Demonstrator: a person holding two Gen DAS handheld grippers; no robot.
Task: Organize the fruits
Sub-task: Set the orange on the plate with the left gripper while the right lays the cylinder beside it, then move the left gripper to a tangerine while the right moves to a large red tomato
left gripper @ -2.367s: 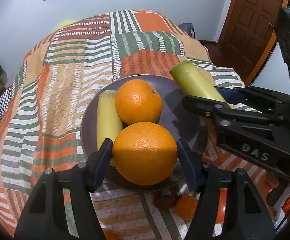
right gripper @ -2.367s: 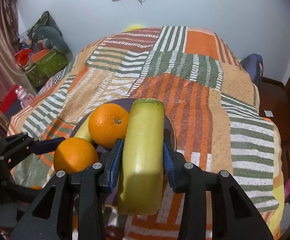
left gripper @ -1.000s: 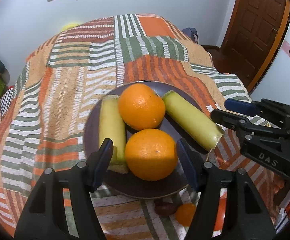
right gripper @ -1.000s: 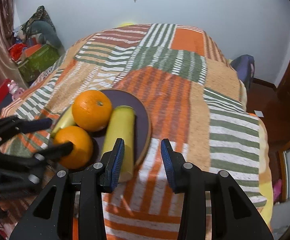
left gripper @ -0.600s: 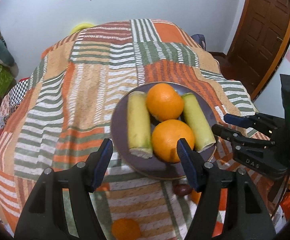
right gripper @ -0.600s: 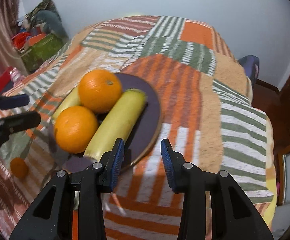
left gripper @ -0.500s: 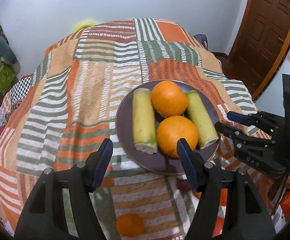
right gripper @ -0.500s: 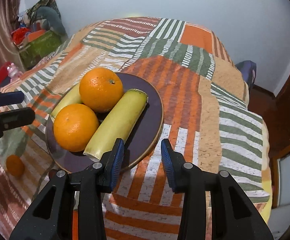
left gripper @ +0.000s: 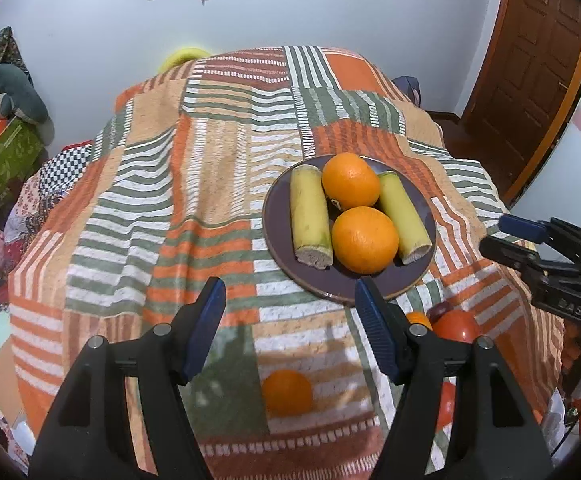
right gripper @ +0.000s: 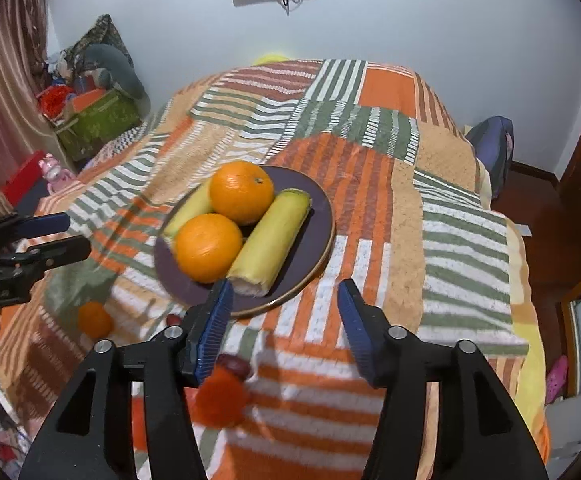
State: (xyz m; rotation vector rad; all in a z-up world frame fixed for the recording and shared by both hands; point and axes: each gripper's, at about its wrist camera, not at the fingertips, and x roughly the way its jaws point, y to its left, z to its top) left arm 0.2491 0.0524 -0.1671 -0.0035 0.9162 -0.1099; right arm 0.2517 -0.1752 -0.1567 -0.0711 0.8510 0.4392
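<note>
A dark purple plate [left gripper: 370,284] [right gripper: 314,220] lies on the striped bedspread. On it are two oranges [left gripper: 364,239] [right gripper: 208,247] and two yellow-green banana pieces [left gripper: 309,218] [right gripper: 270,236]. My left gripper [left gripper: 290,308] is open and empty, held back and above the plate's near left edge. My right gripper [right gripper: 284,312] is open and empty, just in front of the plate's near rim. A small orange [left gripper: 287,392] [right gripper: 95,319], a red fruit [left gripper: 456,326] [right gripper: 221,400] and a dark plum-like fruit [right gripper: 234,363] lie loose on the bedspread near me.
The bedspread [left gripper: 194,184] drops off at the sides. A green box [right gripper: 98,120] and clutter stand at the left by the wall. A wooden door [left gripper: 530,72] is at the right. Each gripper shows in the other's view, the right one [left gripper: 550,256] and the left one [right gripper: 22,240].
Both grippers let go of their fruit onto the plate, the left an orange and the right a banana piece. Both then drew back and up from the plate, baring loose fruit near me.
</note>
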